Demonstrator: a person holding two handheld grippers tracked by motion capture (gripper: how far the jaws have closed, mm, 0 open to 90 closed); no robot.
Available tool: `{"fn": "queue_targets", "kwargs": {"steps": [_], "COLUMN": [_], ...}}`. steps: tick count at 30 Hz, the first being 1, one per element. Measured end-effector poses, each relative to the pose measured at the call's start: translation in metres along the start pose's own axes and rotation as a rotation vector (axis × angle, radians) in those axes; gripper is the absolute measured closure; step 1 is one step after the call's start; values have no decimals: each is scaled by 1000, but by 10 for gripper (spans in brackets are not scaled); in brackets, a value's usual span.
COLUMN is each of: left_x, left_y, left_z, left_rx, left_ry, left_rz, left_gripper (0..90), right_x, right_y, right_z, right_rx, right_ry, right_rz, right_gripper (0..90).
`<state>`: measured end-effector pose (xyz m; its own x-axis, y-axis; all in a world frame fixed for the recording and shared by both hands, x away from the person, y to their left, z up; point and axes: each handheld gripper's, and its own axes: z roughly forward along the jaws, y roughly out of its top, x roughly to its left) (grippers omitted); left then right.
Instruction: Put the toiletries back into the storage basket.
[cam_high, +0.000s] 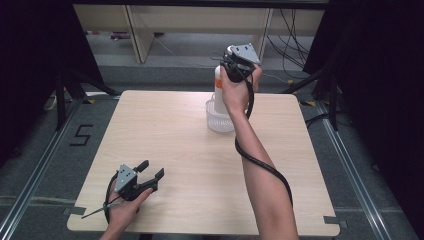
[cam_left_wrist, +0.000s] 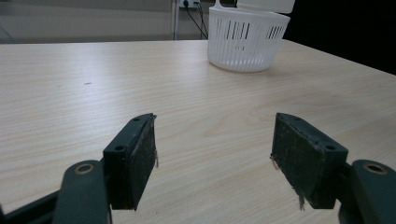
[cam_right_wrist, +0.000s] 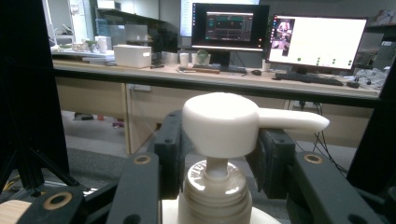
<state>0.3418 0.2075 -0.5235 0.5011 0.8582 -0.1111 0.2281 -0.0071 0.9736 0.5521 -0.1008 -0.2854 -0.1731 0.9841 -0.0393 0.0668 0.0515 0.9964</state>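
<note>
**Pump bottle held above the basket at the far side of the bench**

The pump bottle (cam_right_wrist: 219, 140) is the thing being handled, but nearest the person, in the lower left of the high view, sits the left hand-held gripper (cam_high: 152, 170). It rests low on the wooden bench (cam_high: 175, 150) with its jaws spread wide and nothing between them; in the left gripper view the two black pads (cam_left_wrist: 140, 158) stand well apart over bare wood.

Farther off, in the upper middle of the high view, a white slotted basket (cam_high: 216, 120) stands on the bench. Above it the right hand-held gripper (cam_high: 231, 64) is raised, clamped on the white pump bottle. In the right gripper view its jaws press either side of the pump head, whose spout points to the right of the frame.

Beyond, a desk with lit monitors (cam_right_wrist: 317, 37) fills the background.
</note>
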Motion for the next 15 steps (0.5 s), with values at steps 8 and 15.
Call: {"fn": "queue_targets", "kwargs": {"steps": [8,15], "left_x": [0,-1], "left_y": [0,0], "left_z": [0,0], "left_rx": [0,11], "left_ry": [-3,2], "left_rz": [2,-2], "left_gripper": [301,302], "right_x": [0,0], "right_y": [-3,-5], "right_z": [3,5], "right_rx": [3,11], "right_ry": [-2,1], "right_rz": [-7,-6], "right_gripper": [600,600]}}
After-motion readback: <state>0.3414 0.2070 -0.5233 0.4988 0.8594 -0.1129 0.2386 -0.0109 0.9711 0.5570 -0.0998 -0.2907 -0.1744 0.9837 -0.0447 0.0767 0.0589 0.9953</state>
